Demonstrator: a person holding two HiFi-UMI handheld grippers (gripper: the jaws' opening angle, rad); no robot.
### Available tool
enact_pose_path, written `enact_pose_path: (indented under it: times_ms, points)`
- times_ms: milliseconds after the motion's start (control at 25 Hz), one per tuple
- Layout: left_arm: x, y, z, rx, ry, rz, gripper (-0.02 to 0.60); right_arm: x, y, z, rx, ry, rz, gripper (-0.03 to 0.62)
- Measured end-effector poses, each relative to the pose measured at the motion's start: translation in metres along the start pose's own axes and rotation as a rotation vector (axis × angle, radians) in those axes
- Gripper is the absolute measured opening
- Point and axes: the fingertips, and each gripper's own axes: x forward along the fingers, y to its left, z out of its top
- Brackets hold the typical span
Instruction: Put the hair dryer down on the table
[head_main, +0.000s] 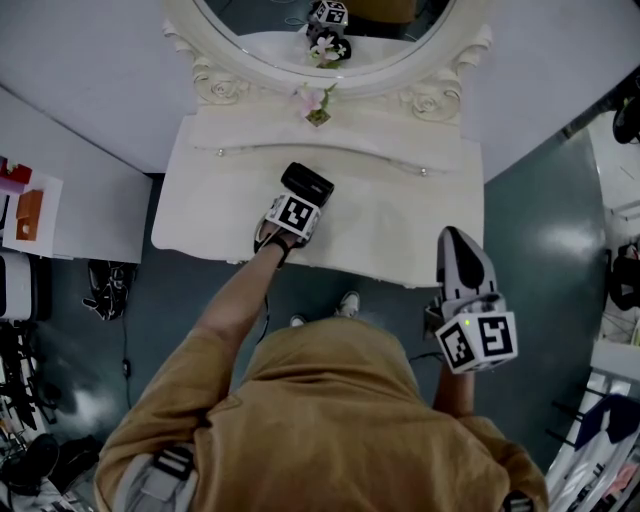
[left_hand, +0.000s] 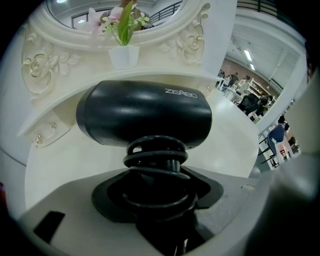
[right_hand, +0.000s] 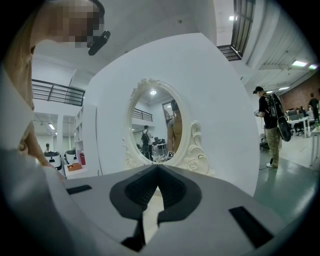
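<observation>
Your left gripper (head_main: 299, 198) is clamped on the hair dryer (left_hand: 144, 119). In the left gripper view its jaws close around the handle, with the black cord (left_hand: 156, 156) coiled round that handle right at the pads. The dryer's fat black body lies crosswise just beyond the jaw tips, its printed side facing back toward the gripper. It hangs low over the white tabletop (head_main: 400, 225), which spreads below and ahead of the gripper; you cannot tell from either view whether the body touches the surface.

Straight ahead of the left gripper, past the dryer and above it, a small flower pot (left_hand: 123, 56) stands on the raised back ledge, at the foot of the oval mirror (head_main: 430, 50).

Your right gripper (head_main: 455, 240) is well apart from the dryer, off to the right of your left gripper and near the tabletop's front corner. Its jaws are together, tips touching, with nothing between them. They point toward the mirror, which sits ahead of and above them in the right gripper view.
</observation>
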Motion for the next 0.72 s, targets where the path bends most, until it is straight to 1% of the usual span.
enact_pose_path:
  times_ms: [280,400,600,720]
  points:
    - [0.0,-0.001,0.003,0.005,0.027,0.001,0.261,-0.004,-0.004,-0.001,0.007,-0.003,-0.005,0.003]
    - [0.0,0.002,0.004,0.016,0.03,0.021,0.264,-0.006,-0.006,-0.002,0.013,-0.003,-0.008,0.003]
    - [0.001,0.002,0.006,0.026,0.033,0.034,0.268,-0.009,-0.012,-0.004,0.02,-0.006,-0.009,0.003]
    - [0.0,0.004,0.005,0.02,0.039,0.046,0.268,-0.009,-0.013,-0.006,0.027,-0.008,-0.005,0.003]
